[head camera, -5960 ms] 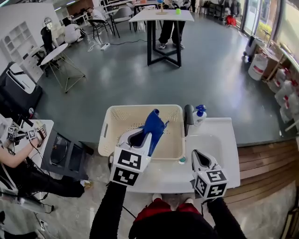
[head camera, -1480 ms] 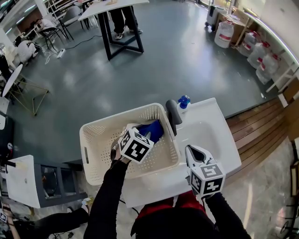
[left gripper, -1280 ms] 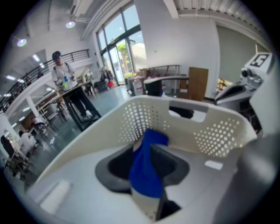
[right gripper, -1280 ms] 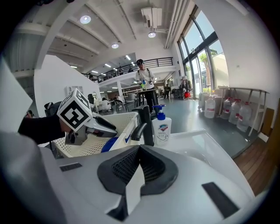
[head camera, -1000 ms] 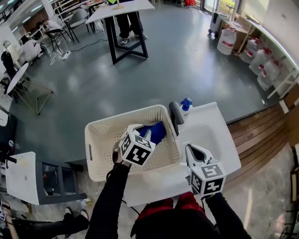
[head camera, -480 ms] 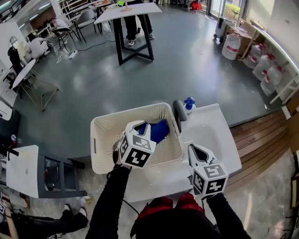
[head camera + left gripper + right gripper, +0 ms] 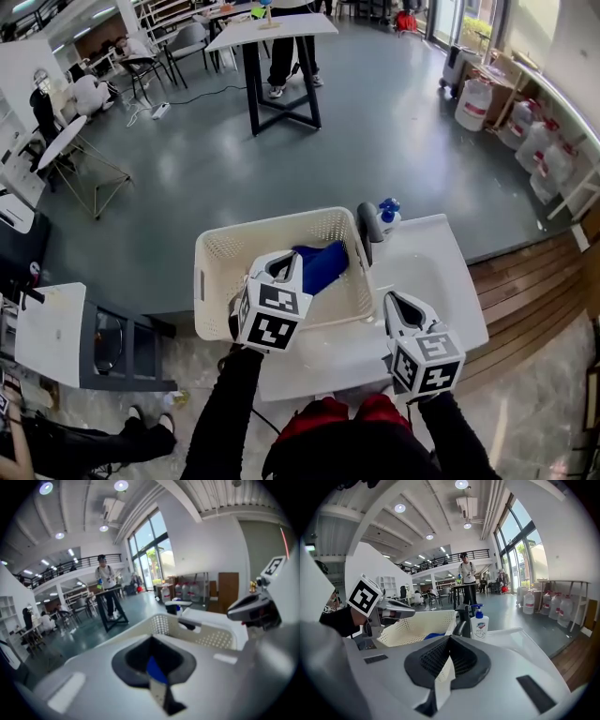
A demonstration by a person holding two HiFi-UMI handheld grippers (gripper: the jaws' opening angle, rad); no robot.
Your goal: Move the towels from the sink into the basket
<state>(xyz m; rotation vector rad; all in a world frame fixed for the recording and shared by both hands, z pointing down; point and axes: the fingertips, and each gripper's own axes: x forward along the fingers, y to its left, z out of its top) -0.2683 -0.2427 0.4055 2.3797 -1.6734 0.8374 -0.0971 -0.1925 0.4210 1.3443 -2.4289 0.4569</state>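
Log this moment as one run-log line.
left gripper: just closed, empty, over basket | right gripper: shut, empty, by sink | blue towel: in basket

Bright, even ceiling and window light, strong fisheye bending at the edges, near foreground softly blurred.

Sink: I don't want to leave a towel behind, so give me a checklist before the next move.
1. Blue towel lies in the basket: ok.
2. Left tongs, jaws just closed, shut with nothing between them: ok.
3. Right tongs shut and empty: ok.
4. Sink holds no other towel: none visible, but the right tongs hide its near edge: cannot tell.
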